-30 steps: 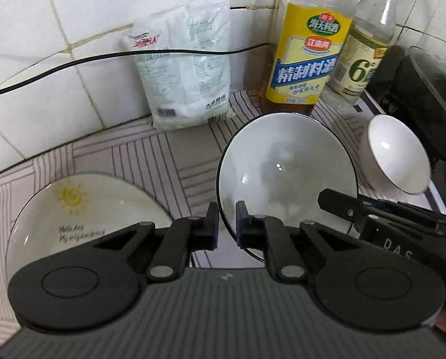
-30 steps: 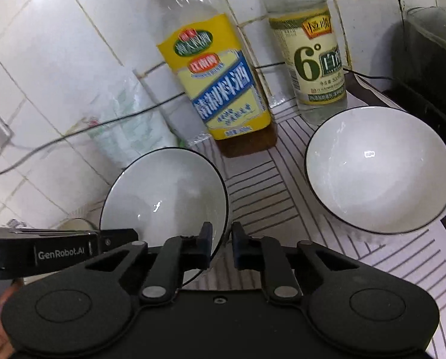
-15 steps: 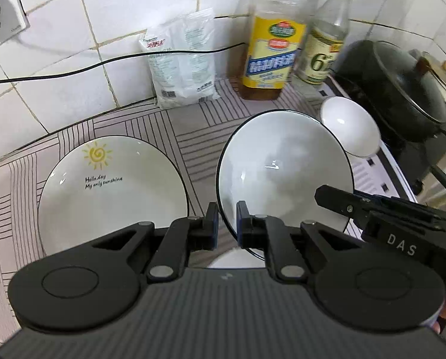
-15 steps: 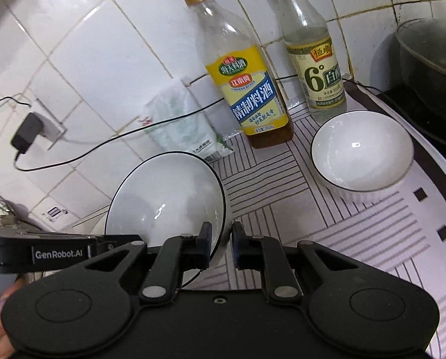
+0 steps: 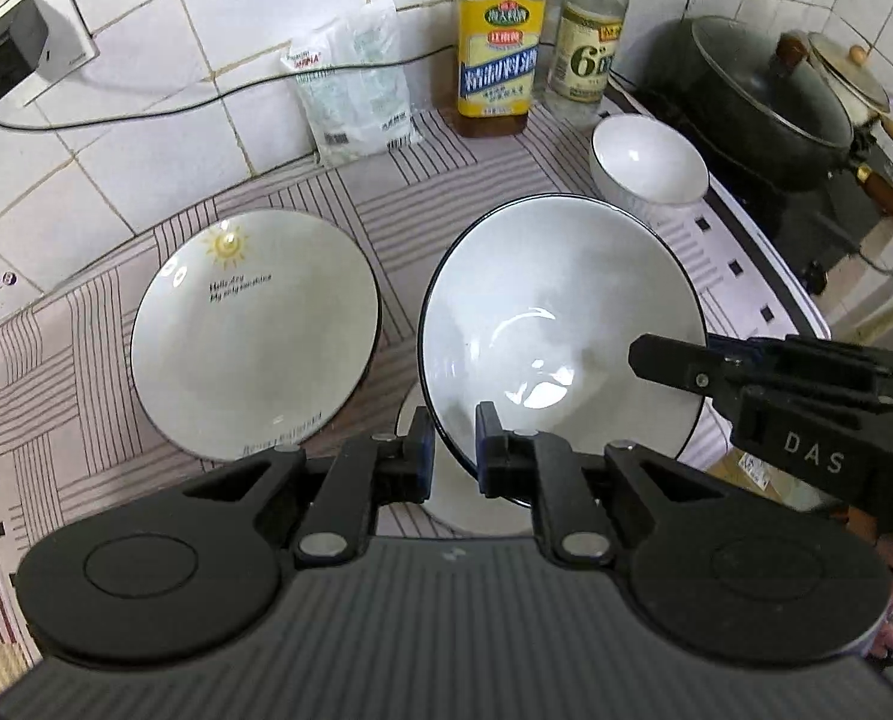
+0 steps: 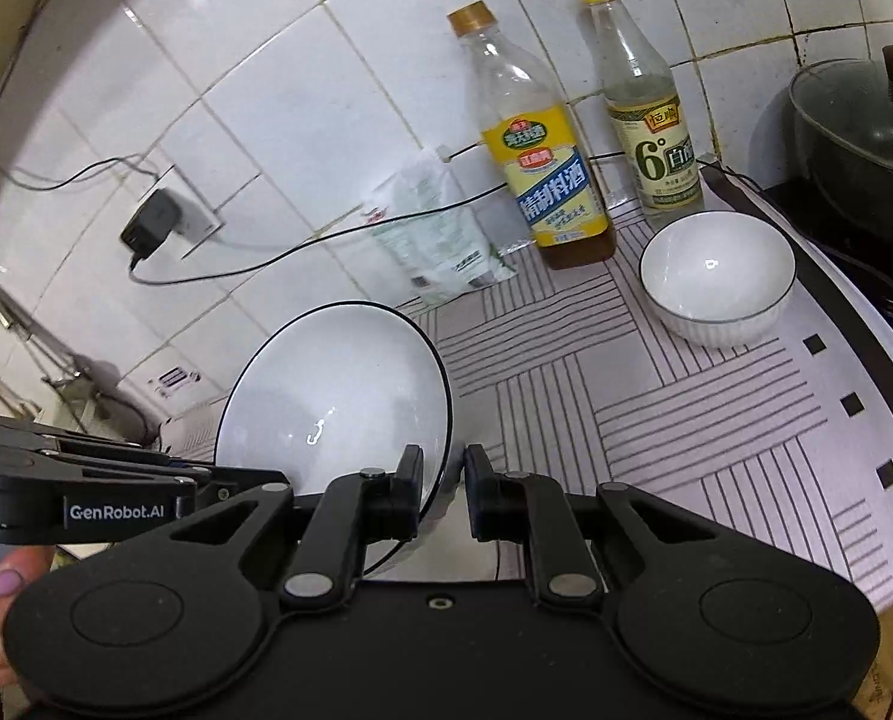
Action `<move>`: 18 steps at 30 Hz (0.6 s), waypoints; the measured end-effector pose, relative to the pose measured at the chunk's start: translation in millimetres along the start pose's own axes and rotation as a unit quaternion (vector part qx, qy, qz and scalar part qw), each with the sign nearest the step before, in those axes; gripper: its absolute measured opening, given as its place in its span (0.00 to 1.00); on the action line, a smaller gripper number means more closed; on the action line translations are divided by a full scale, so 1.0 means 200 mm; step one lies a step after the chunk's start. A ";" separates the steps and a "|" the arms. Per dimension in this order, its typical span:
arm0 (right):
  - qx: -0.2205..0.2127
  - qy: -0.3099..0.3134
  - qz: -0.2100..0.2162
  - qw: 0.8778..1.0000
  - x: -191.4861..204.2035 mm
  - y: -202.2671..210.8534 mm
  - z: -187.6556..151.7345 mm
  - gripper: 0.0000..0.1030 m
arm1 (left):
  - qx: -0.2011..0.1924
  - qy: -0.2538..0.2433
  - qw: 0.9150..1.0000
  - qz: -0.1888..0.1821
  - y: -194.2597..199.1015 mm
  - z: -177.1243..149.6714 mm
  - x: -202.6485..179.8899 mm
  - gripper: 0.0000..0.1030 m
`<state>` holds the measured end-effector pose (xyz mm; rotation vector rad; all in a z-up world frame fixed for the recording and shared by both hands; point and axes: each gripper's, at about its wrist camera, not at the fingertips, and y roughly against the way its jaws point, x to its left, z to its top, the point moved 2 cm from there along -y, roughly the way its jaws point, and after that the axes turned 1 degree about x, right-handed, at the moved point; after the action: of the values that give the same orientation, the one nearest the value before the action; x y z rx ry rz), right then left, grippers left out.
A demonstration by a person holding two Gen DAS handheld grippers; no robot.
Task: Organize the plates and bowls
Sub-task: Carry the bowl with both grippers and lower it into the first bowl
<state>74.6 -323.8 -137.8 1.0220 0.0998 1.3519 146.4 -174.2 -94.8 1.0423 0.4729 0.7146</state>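
From where I'm driving, the change over the last second is plain: the wall and bottles have shrunk back in both views and more of the striped counter (image 5: pixel 302 204) shows, so I've lifted the wide white black-rimmed bowl (image 5: pixel 557 324) clear and am carrying it up and away. Going left to right in the left wrist view: the white sun-printed plate (image 5: pixel 254 330) lies flat on the counter, then the lifted bowl, held over what looks like another white dish (image 5: pixel 446 480) below it, though I can only see a sliver. My left tongs (image 5: pixel 451 441) are clamped together on its near rim, and my right tongs (image 6: pixel 443 483) pinch the rim on the bowl's right side. Beyond, the small white ribbed bowl (image 5: pixel 650 165) sits by the two bottles (image 5: pixel 497 54), and the dark lidded pot (image 5: pixel 764 102) is far right. The carried bowl opens upward, tipped a little toward the left camera; being round it has no long axis, just the line between the two grips. I judge the lift done and stacking next.
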 end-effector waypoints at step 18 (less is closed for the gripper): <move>0.026 0.019 -0.005 0.999 0.02 -0.09 -0.23 0.18 | 0.068 0.017 0.998 0.009 -0.18 -0.18 0.03 0.12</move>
<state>61.6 -293.8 -175.3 1.0386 0.1686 1.3665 138.2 -159.1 -142.0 1.1640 0.5473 0.7240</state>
